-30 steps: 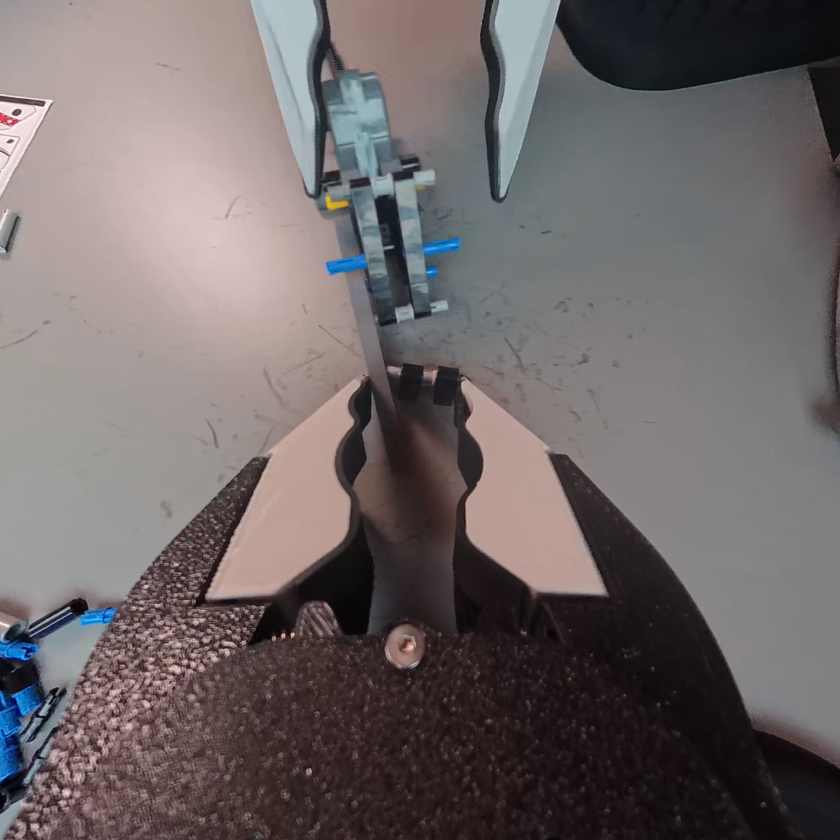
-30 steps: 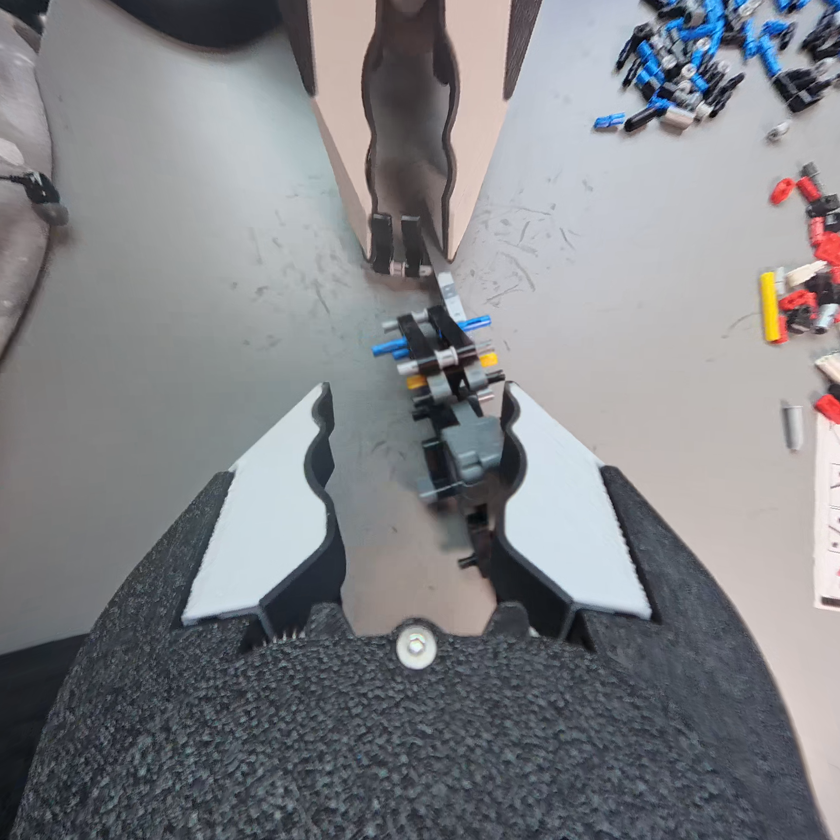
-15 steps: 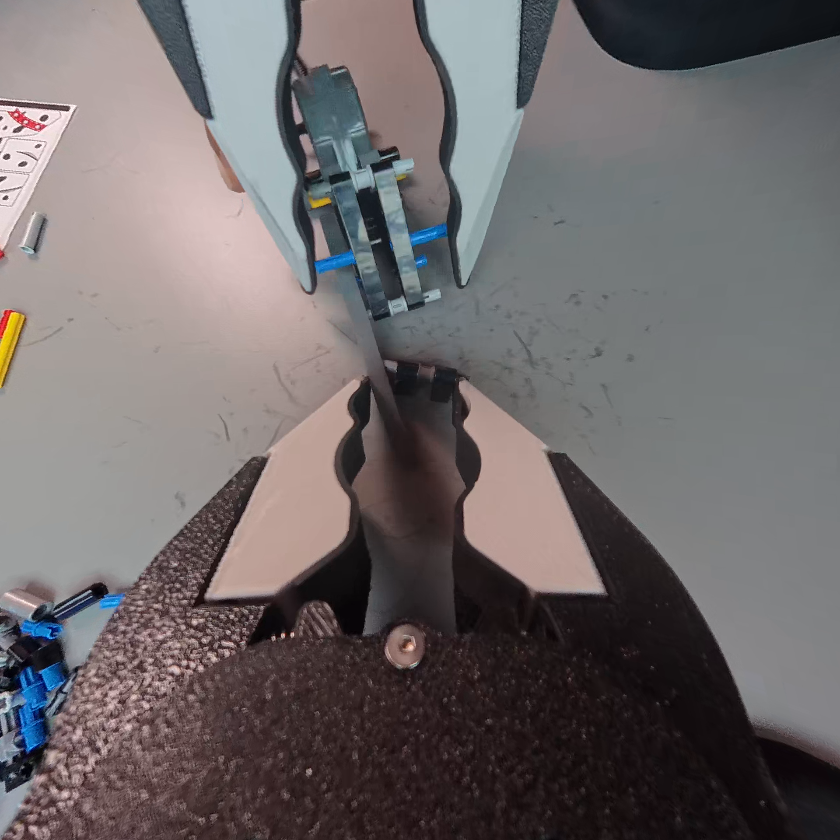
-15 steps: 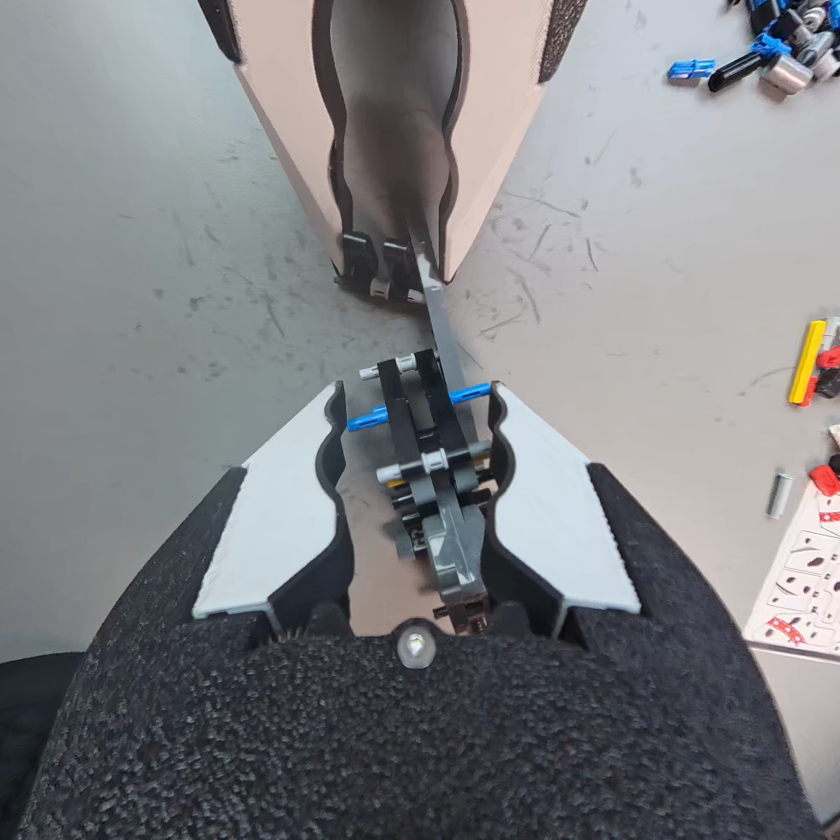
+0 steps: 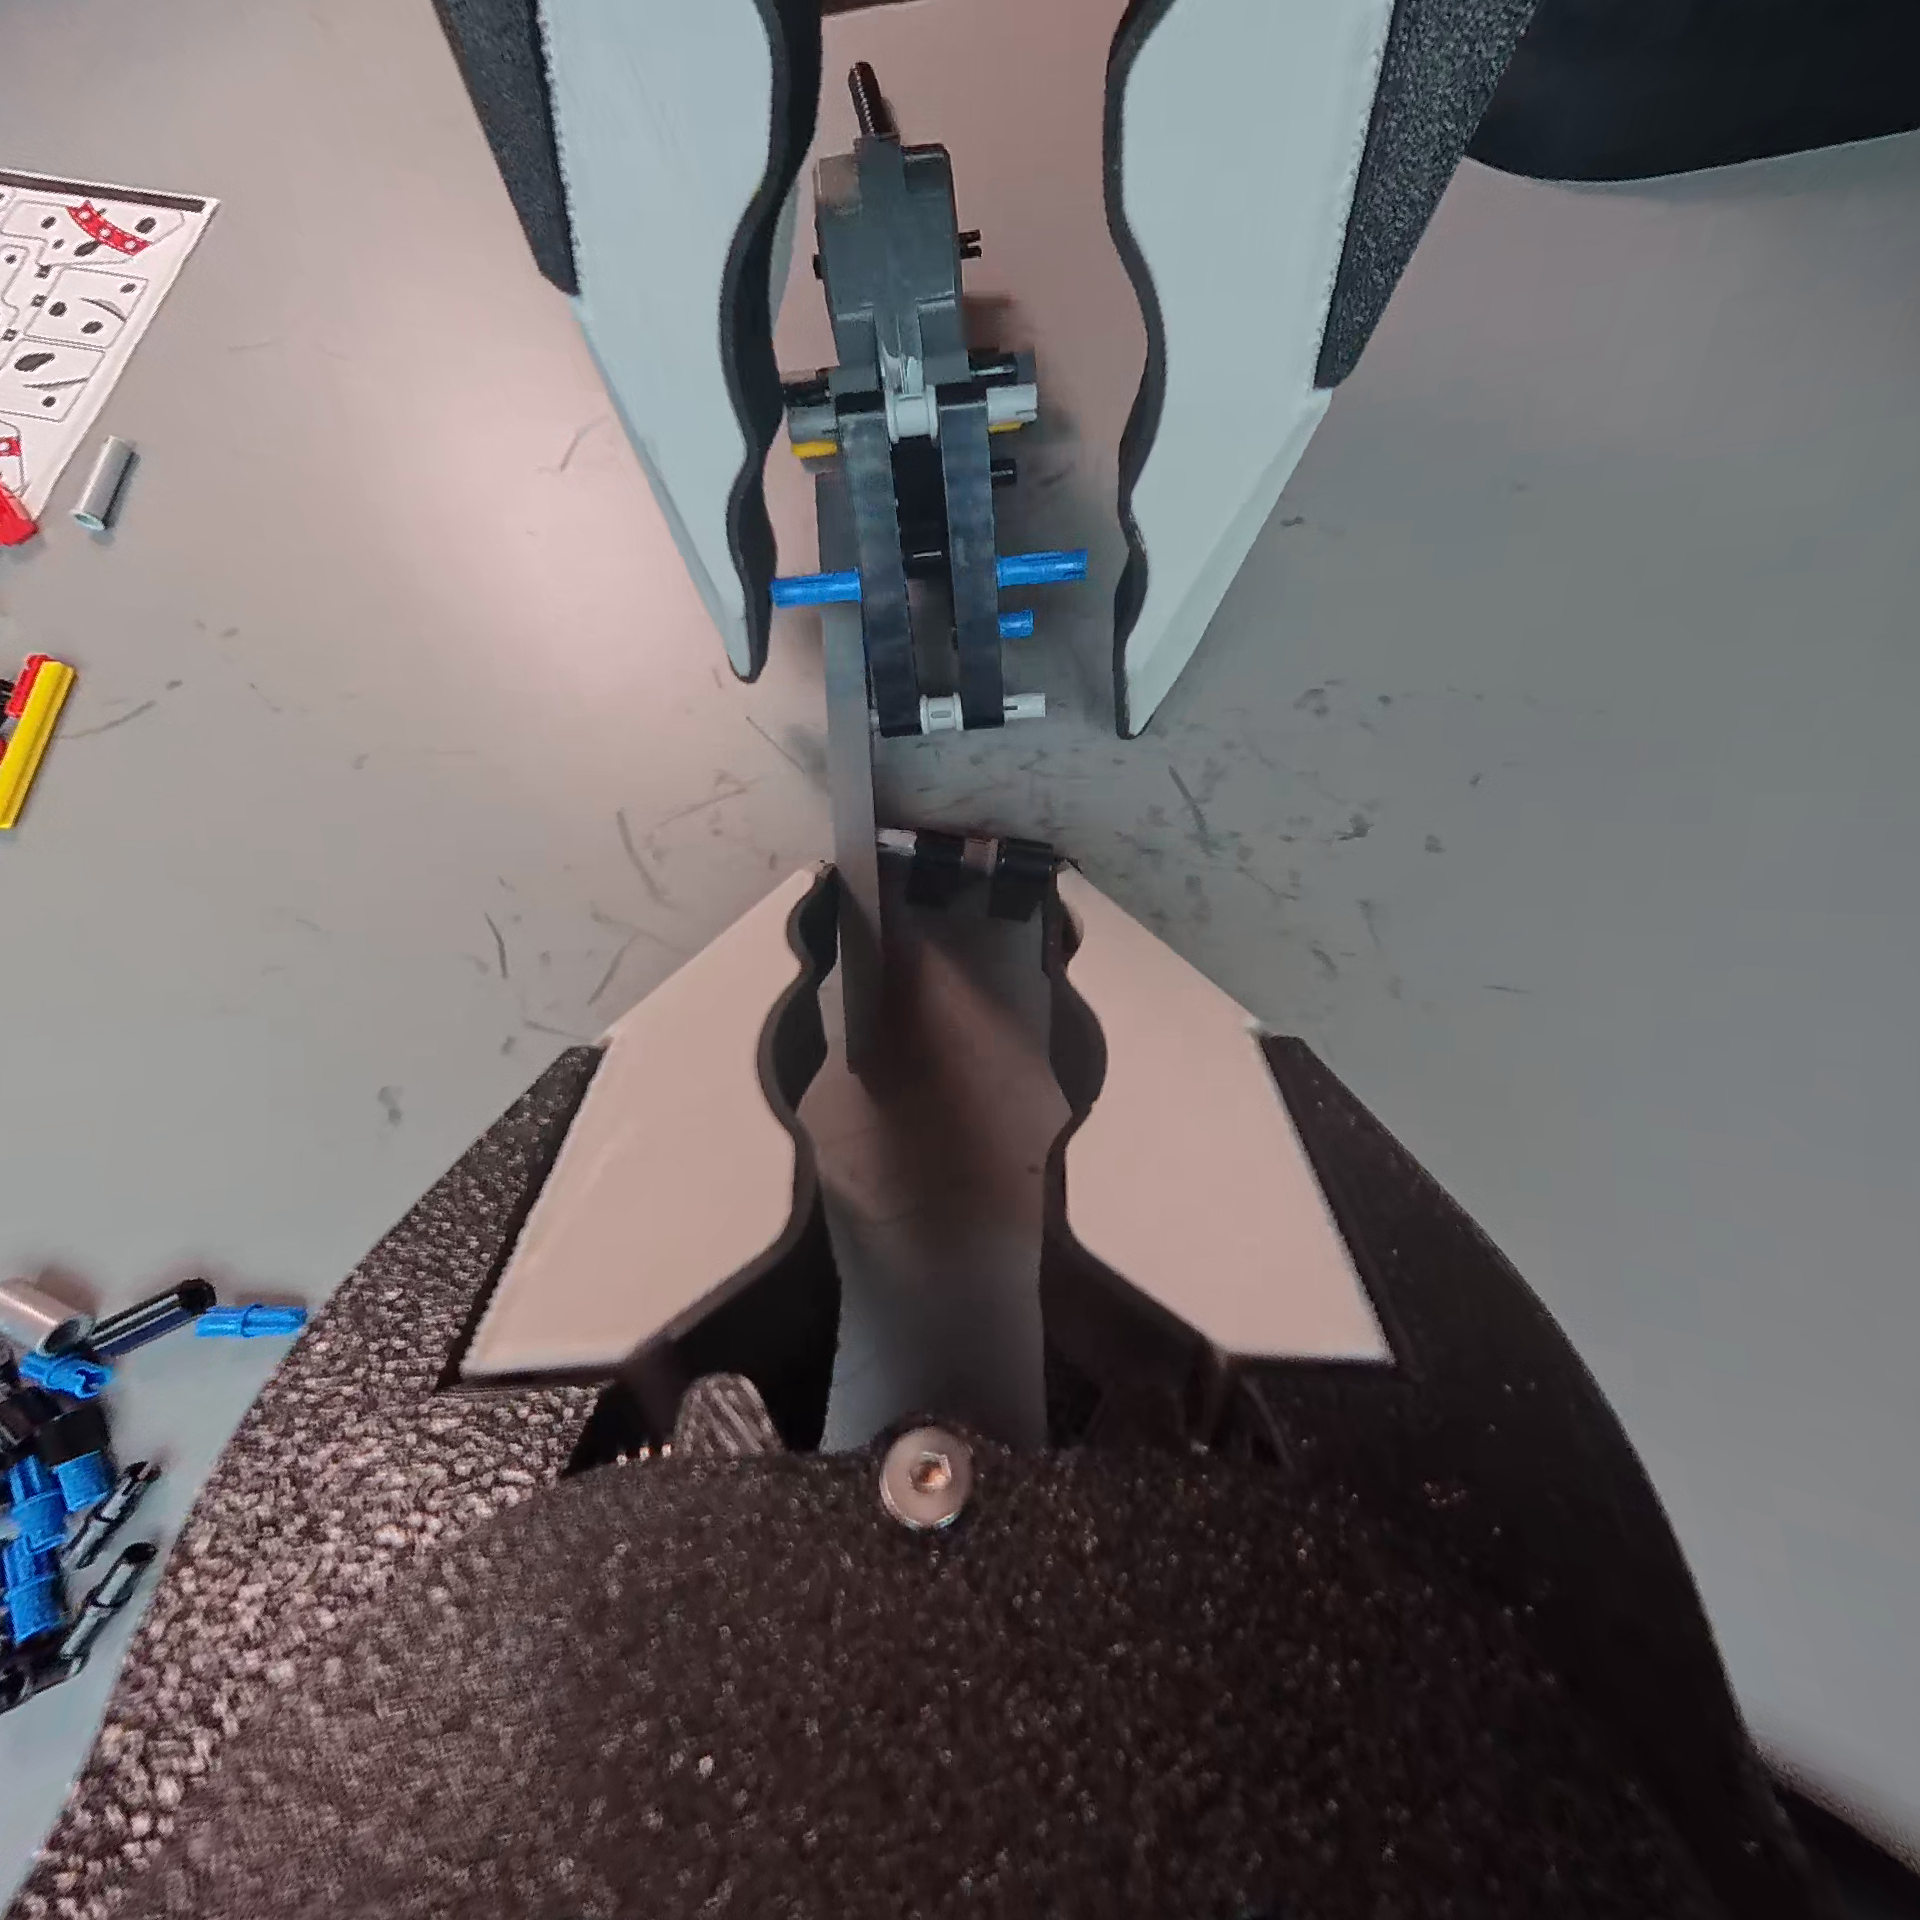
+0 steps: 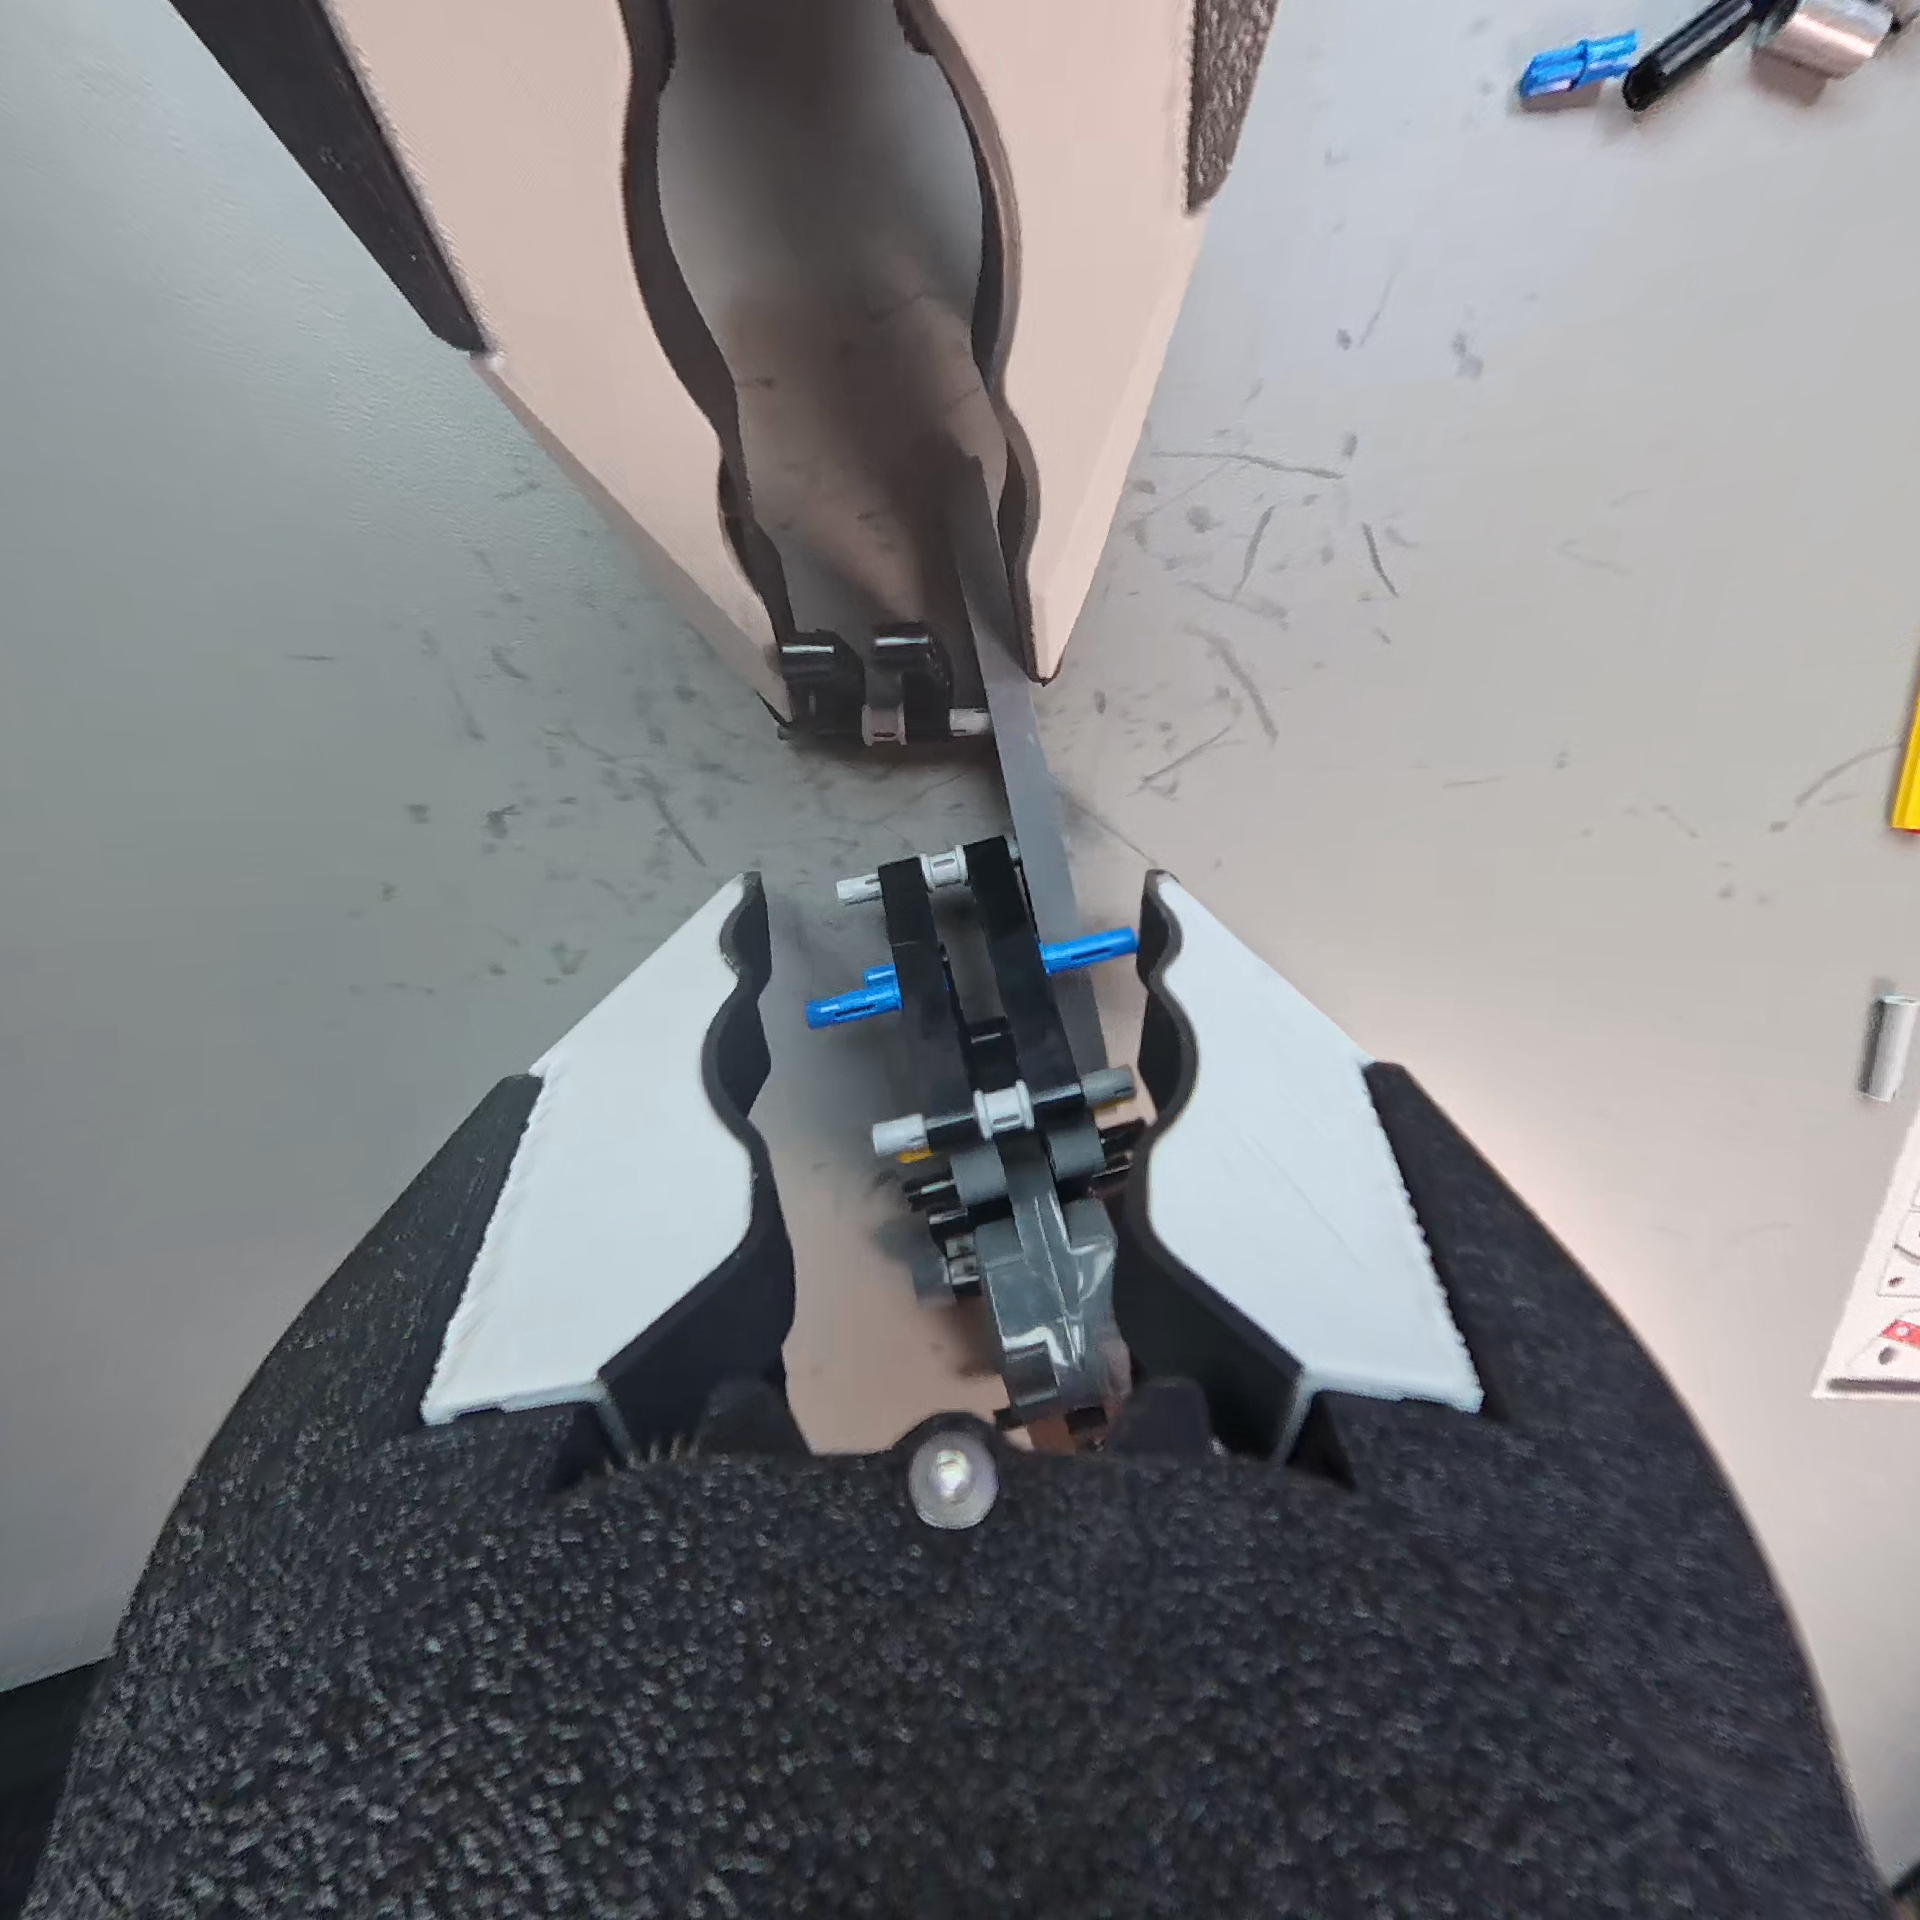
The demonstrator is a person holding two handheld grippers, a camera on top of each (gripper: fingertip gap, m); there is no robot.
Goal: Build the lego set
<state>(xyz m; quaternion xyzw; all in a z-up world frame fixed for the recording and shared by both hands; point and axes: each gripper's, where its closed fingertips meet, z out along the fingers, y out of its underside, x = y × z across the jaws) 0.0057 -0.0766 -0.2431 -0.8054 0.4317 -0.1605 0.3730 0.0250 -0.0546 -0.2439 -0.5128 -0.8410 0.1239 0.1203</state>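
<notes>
Grey scuffed tabletop point(image 5: 1558, 935). Left wrist view: left gripper point(image 5: 940, 883) pinches long grey beam point(image 5: 857, 810) plus small black pc; lego assy point(image 5: 914, 499) sits far, between spread right gripper point(image 5: 935, 686) fingers. Right wrist view: assy point(image 6: 997, 1091) lies w/in jaws, untouched. Rec.: close right squarely on assy body, clear of blue pins point(image 6: 852, 1003), before pushing beam.

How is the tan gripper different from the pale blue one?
The left gripper has tan fingers; the right gripper has pale blue ones. The left is pinched on the grey beam; the right is open, straddling the black lego assembly. Both have wavy black pads.
</notes>
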